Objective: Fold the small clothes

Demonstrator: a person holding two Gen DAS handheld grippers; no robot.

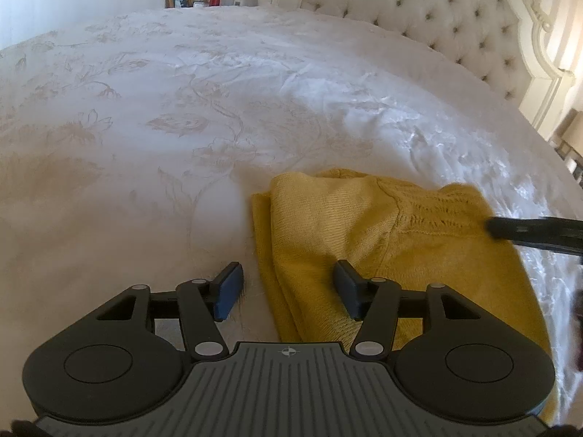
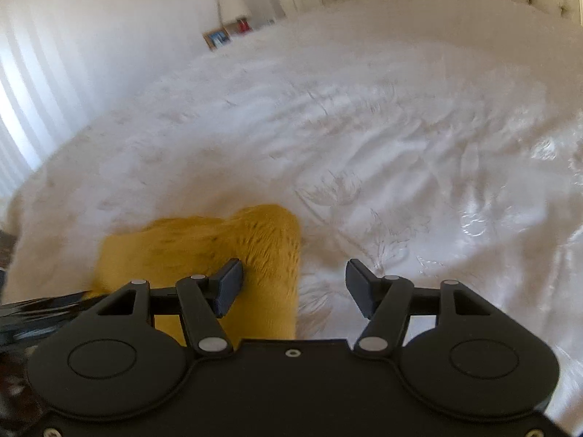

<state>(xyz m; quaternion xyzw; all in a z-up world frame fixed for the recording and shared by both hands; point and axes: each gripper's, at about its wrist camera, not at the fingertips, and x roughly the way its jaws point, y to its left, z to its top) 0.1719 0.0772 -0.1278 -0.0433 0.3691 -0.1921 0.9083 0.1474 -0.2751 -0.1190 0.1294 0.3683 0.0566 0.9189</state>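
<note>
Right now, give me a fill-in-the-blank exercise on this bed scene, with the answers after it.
1. The knit garment is ____ in colour.
2. It lies on a white ____ with a faint floral pattern.
3. The jaws of the left claw stand ____.
4. Behind the bed stands a tufted ____.

Answers: yellow; bedspread; open; headboard

The left claw (image 1: 288, 287) is spread wide, its two blue-padded fingers (image 1: 229, 290) well apart with nothing gripped between them, and it points forward and slightly downward. The right claw (image 2: 293, 287) is likewise spread, its fingers (image 2: 229, 287) far apart and holding nothing. In the left wrist view, the tip of the right claw (image 1: 492, 226) reaches in from the right edge; its finger gap cannot be made out there.
</note>
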